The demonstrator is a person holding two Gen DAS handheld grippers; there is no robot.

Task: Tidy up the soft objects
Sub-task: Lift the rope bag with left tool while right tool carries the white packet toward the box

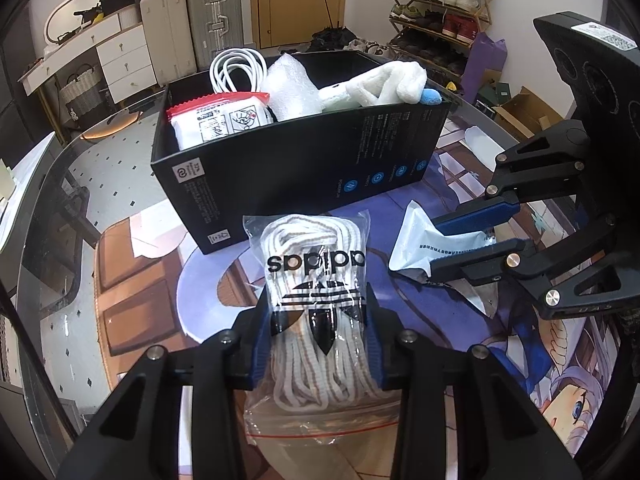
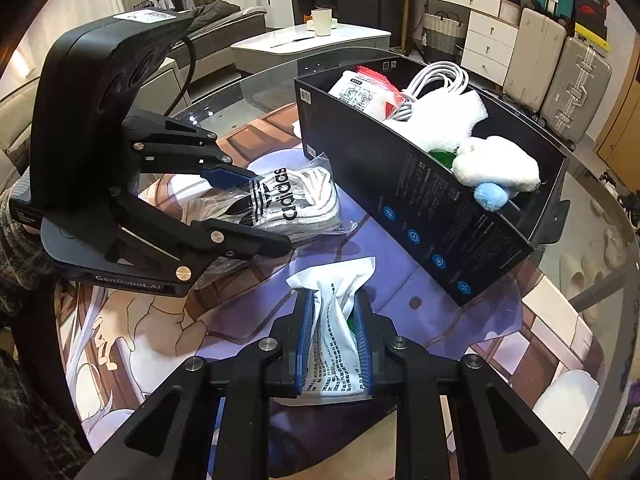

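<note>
L gripper (image 1: 320, 332) clamps lace bag (image 1: 316, 280), lengthwise w/ fingers; R gripper (image 2: 334, 340) clamps wipes pack (image 2: 334, 344).

Black box (image 1: 280, 176); white laces (image 1: 316, 344); blue pompom (image 2: 491, 196).

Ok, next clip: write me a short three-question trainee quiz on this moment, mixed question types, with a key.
1. True or false: the left gripper is shut on the bag of white laces.
2. Multiple choice: what does the right gripper hold? A) a coiled white cable B) a white printed packet C) a plush toy
3. Short answer: where is the white plush toy with the blue pompom now?

Key
1. True; the blue pads press the bag from both sides.
2. B; the white printed packet is pinched between the pads.
3. Inside the black box, at one end, beside the other white soft items.
</note>
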